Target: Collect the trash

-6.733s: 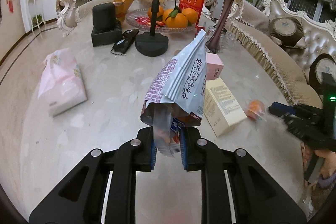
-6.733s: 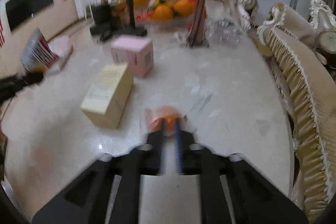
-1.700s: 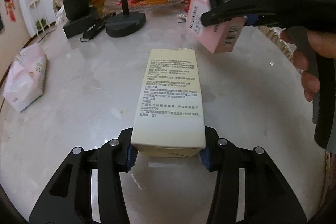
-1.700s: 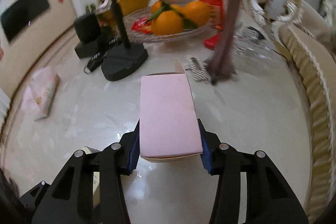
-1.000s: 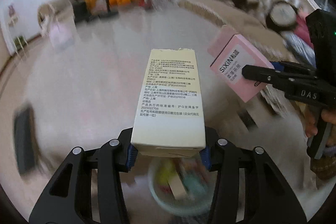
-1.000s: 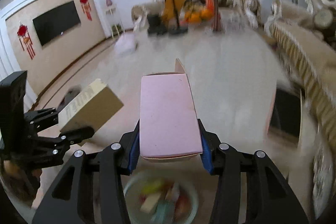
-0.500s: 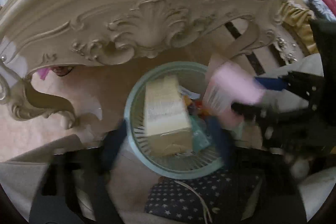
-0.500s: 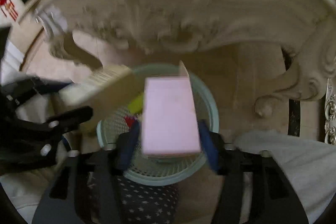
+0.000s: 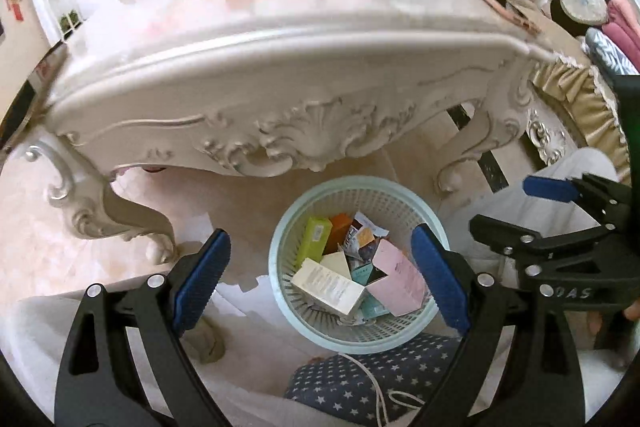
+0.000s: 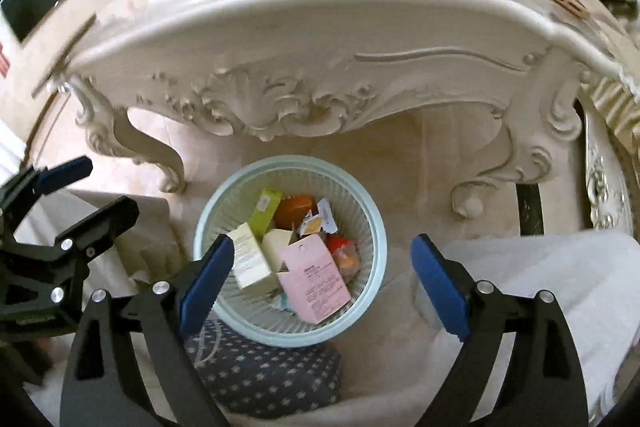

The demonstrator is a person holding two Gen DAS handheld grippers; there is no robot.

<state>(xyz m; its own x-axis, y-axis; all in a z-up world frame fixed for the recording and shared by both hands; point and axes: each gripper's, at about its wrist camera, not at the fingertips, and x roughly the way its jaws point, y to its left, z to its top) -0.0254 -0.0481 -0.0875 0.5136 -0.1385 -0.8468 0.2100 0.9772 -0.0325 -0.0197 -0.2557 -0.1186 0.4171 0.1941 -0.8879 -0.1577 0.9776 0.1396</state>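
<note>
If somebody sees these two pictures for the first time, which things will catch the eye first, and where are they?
First comes the pale green basket on the floor just before the carved white table, with a pink box and a cream box lying on top of the other trash. Next come the left gripper and right gripper above it, their blue-padded jaws just opened wide and empty.
</note>
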